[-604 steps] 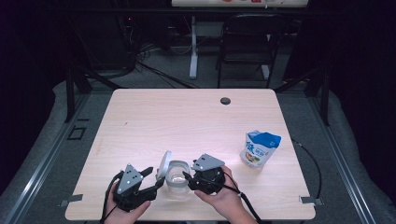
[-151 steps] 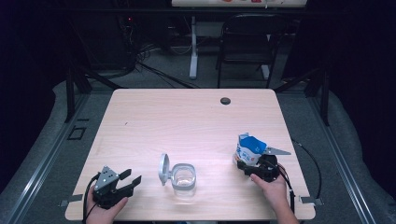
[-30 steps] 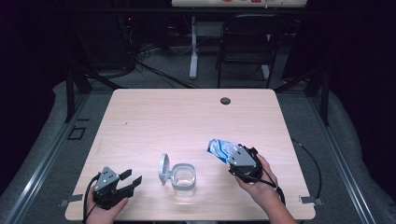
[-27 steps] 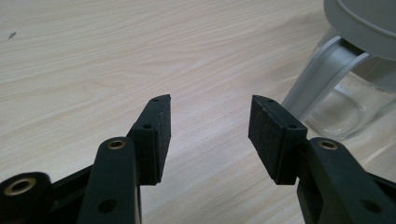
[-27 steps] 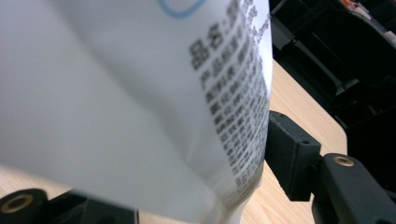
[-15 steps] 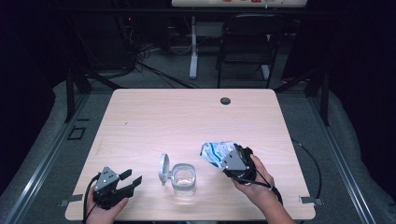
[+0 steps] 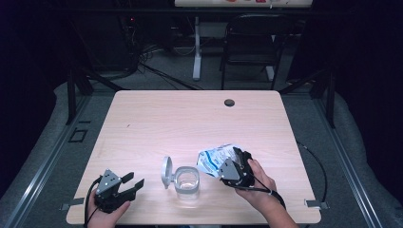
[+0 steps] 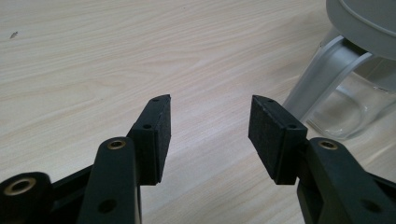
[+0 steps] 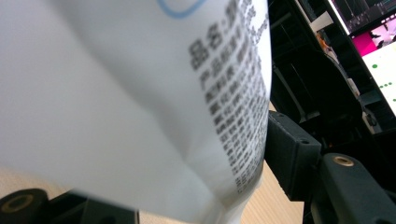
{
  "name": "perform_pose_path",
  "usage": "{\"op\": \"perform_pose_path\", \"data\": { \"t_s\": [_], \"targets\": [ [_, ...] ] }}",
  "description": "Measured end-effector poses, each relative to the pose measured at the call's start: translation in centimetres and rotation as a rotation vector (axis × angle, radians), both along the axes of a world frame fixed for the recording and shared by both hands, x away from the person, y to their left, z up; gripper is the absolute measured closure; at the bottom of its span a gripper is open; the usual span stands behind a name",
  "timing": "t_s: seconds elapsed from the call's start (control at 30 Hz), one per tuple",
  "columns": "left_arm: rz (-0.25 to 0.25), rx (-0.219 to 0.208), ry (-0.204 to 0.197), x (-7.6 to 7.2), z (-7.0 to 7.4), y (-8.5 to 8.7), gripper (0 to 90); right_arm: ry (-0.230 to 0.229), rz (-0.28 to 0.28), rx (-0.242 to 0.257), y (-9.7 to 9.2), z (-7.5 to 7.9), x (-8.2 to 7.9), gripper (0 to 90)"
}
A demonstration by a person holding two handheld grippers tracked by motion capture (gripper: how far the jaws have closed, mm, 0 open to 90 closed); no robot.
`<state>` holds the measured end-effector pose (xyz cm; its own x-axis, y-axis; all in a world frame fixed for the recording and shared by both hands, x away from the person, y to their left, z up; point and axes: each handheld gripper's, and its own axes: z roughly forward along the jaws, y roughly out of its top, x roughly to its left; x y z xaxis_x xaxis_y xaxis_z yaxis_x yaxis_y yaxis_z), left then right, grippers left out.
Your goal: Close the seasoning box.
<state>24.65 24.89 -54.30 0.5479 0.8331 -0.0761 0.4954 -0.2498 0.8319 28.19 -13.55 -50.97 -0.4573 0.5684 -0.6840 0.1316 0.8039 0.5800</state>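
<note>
Two grippers are mine: my right gripper (image 7: 227, 166) clamps the white-and-blue pouch (image 7: 215, 157), tilted right of the clear jar (image 7: 187, 179) at lower centre. My left gripper (image 7: 131, 183) rests lower left, jaws apart and empty.

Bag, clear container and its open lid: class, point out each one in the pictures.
bag (image 7: 214, 157), high view, printed side left of the right gripper.
clear container (image 7: 187, 180), high view, middle of its open top.
lid (image 7: 166, 172), high view, grey face of the upright flap.
</note>
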Motion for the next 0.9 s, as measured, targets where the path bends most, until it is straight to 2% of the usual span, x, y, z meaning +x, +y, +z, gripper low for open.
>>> {"op": "perform_pose_path", "data": {
  "t_s": [0.07, 0.1, 0.2, 0.33, 0.4, 0.5, 0.7, 0.73, 0.83, 0.9],
  "targets": [
    [-0.001, 0.001, -0.001, 0.0, 0.0, 0.0, 50.0, -0.005, 0.004, -0.016, 0.1, -0.1, 0.0, 44.5],
    [0.0, 0.0, -0.002, 0.0, 0.0, 0.0, 50.0, -0.008, -0.005, -0.039, 0.2, 0.0, -0.1, 44.5],
    [0.0, 0.0, -0.002, 0.0, 0.0, 0.0, 49.9, -0.012, 0.002, -0.036, 0.3, -0.2, -0.1, 44.5],
    [0.0, -0.001, 0.0, 0.0, 0.0, 0.0, 49.9, -0.041, 0.001, -0.085, 0.5, -0.3, -0.4, 44.6],
    [0.0, 0.0, -0.001, 0.0, 0.0, 0.0, 49.9, -0.056, 0.006, -0.072, 0.6, -0.5, -0.3, 44.6],
    [0.001, -0.001, -0.001, 0.0, 0.0, 0.0, 49.9, -0.071, 0.002, -0.111, 0.7, -0.6, -0.5, 44.7],
    [0.001, -0.003, -0.001, 0.0, 0.0, 0.0, 50.0, -0.085, 0.004, -0.11, 0.9, -0.9, -0.4, 44.8],
    [-0.001, -0.001, -0.002, 0.0, 0.0, 0.0, 50.0, -0.076, -0.002, -0.138, 0.9, -0.7, -0.5, 44.8],
    [-0.001, -0.001, -0.002, 0.0, 0.0, 0.0, 50.0, -0.096, 0.003, -0.127, 1.0, -1.0, -0.5, 44.8],
    [0.0, 0.003, -0.001, 0.0, 0.0, -0.1, 49.9, -0.095, 0.002, -0.148, 1.1, -0.9, -0.5, 44.8]
  ]
}}
